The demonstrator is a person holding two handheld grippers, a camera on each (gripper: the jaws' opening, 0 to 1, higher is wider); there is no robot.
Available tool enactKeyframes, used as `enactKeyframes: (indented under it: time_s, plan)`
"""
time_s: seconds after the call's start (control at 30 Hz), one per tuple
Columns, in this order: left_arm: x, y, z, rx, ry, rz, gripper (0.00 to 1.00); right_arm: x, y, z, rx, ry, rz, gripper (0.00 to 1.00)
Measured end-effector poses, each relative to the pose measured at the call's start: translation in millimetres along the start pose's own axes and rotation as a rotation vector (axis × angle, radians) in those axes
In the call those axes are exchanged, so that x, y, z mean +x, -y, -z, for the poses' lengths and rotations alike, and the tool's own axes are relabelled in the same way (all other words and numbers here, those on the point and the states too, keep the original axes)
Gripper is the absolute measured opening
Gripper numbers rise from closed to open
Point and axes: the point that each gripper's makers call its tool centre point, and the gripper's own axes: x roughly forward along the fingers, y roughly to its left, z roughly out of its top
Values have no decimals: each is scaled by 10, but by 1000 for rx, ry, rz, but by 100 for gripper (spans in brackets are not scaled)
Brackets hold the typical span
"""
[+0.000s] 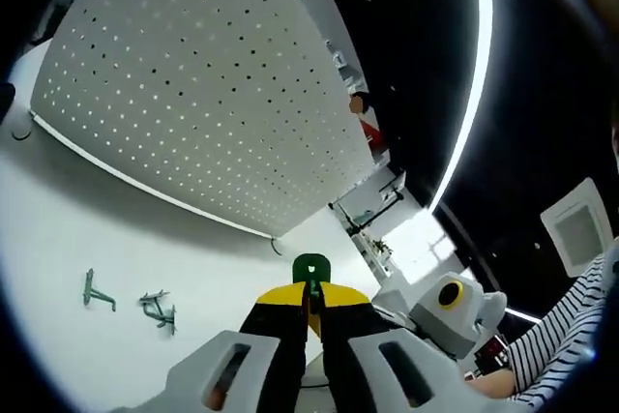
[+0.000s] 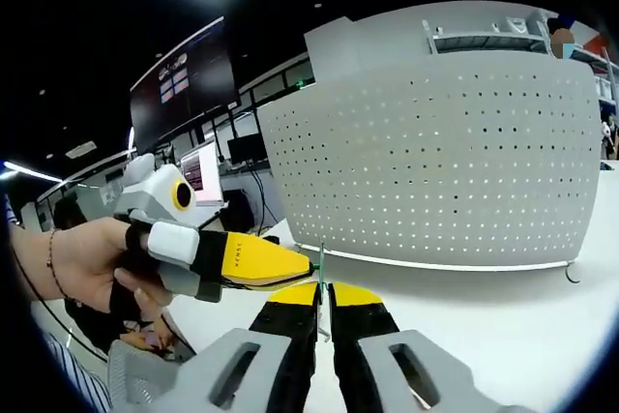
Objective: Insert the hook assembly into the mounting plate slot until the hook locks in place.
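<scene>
Left gripper view: fingers [image 1: 311, 309] pinch green hook [image 1: 310, 273] near pegboard [image 1: 193, 94].

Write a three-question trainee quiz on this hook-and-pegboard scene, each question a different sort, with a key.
1. True or false: the right gripper has its jaws closed on a thin green hook.
2. Multiple choice: in the left gripper view, the spare green hooks lie A) on the white table, B) hung on the white pegboard, C) in a person's hand.
3. Fill the blank: in the right gripper view, the left gripper, held in a hand, comes in from the ____ side.

Key: 1 true; 2 A; 3 left.
</scene>
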Motion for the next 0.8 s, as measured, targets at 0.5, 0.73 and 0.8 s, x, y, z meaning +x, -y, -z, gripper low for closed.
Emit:
enactKeyframes:
  time_s: [0.5,0.73,0.8]
  plan:
    - [-21,-34,12,-41,-27,0,3,-1,-24,10,-56,-8,-6,1]
    - [-9,-35,-1,-47,-23,-15,2,-4,-6,-13,-84,-11,-6,2]
    - [2,-47,-12,-29,-23,-32,2,-9,6,-28,-95,-17,-4,4]
